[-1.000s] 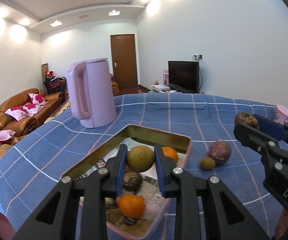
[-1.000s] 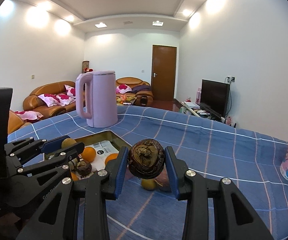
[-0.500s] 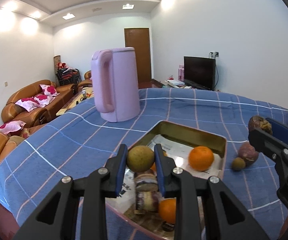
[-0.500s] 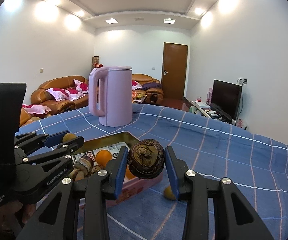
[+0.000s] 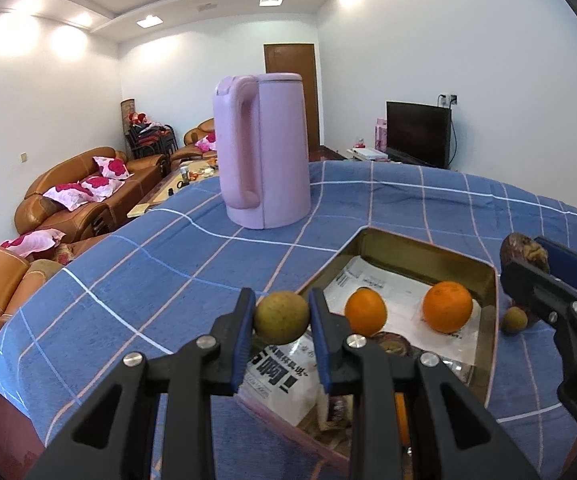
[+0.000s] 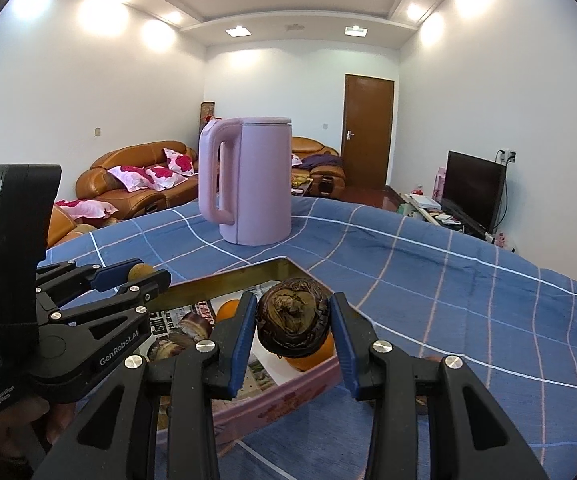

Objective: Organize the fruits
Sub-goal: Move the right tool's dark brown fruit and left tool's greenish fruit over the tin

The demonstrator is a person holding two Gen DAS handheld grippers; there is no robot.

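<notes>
My left gripper point(image 5: 281, 318) is shut on a small yellow-green round fruit point(image 5: 281, 317), held above the left edge of a pink tray point(image 5: 428, 240). My right gripper point(image 6: 293, 330) is shut on a dark brown wrinkled fruit point(image 6: 293, 328) over the tray's near right rim point(image 6: 288, 394). The tray is lined with newspaper and holds two oranges point(image 5: 447, 307) point(image 5: 365, 311) and a dark brown fruit point(image 5: 391, 345). In the right wrist view the left gripper point(image 6: 141, 273) shows at the left with its fruit. A small yellow-green fruit point(image 5: 515, 320) lies on the cloth right of the tray.
A tall pink kettle point(image 5: 262, 156) stands on the blue checked tablecloth point(image 5: 148, 264) behind the tray. The table's left edge drops to brown sofas point(image 5: 72, 196). A television point(image 5: 418, 132) and a door stand at the far wall.
Both grippers have shifted left across the table with their fruits still held. The tray and kettle now sit further right in both views, and the purple fruit has left the left wrist view.
</notes>
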